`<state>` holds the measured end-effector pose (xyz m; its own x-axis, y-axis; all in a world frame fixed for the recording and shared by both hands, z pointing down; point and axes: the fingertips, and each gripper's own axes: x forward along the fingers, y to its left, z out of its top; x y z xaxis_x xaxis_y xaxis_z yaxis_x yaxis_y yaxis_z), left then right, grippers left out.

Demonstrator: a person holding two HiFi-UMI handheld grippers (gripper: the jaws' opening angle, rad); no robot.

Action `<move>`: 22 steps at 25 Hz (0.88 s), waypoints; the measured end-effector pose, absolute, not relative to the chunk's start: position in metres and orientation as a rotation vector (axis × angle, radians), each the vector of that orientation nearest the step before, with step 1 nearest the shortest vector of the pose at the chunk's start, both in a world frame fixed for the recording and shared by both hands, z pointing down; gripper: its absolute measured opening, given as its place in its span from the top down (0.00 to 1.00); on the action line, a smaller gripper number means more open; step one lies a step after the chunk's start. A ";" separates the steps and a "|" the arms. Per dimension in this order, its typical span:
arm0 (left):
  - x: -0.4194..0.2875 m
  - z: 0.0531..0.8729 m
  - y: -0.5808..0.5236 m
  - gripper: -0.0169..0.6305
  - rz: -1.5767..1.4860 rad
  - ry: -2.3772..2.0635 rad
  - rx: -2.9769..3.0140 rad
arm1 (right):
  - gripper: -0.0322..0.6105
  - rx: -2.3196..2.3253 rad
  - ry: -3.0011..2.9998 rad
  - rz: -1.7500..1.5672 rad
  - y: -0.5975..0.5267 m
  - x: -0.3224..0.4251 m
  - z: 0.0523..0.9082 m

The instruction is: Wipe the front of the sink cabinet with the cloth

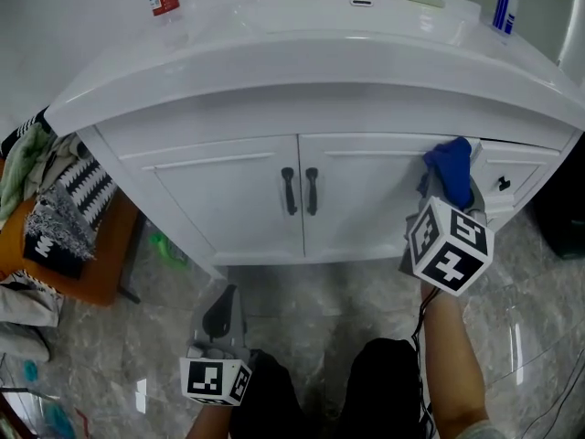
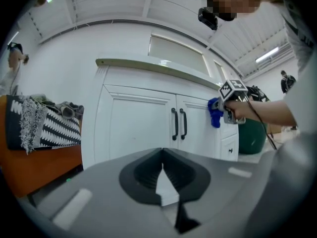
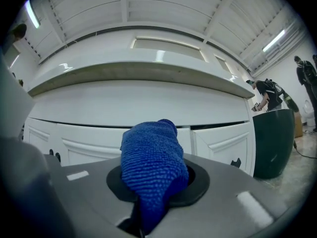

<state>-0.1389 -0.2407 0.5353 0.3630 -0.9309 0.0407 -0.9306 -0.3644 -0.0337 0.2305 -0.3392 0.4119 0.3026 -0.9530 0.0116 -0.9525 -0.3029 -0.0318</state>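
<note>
Right now the R gripper [image 1: 456,190] has its fingers clamped on the blue cloth [image 1: 448,163], which is bunched up & sticks out past the tips. Cloth sits against the white sink cabinet front [image 1: 228,199], at the top R corner of the R door, just beside the small drawer [image 1: 526,165] w/ its black knob [image 1: 503,184]. It's well R of the two black door handles [image 1: 300,191]. L gripper [image 1: 219,311] hangs low over the marble floor [image 1: 315,286], apart from the cabinet, fingers closed together w/ nothing between them. At the view's left, an orange seat [image 1: 96,268] carries a pile of clothes [image 1: 55,204]. A blue-labelled bottle [image 1: 505,3] stands on the sink surface [image 1: 274,53].
</note>
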 end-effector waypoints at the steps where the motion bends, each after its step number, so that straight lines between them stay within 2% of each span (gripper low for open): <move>1: -0.140 0.535 -0.240 0.96 -0.078 1.772 -2.590 | 0.84 -2.508 1.865 -0.049 -0.341 0.222 0.411; 22: -0.194 0.523 -0.215 0.96 -0.047 1.853 -2.530 | 0.84 -2.289 2.187 -0.125 -0.365 0.022 0.404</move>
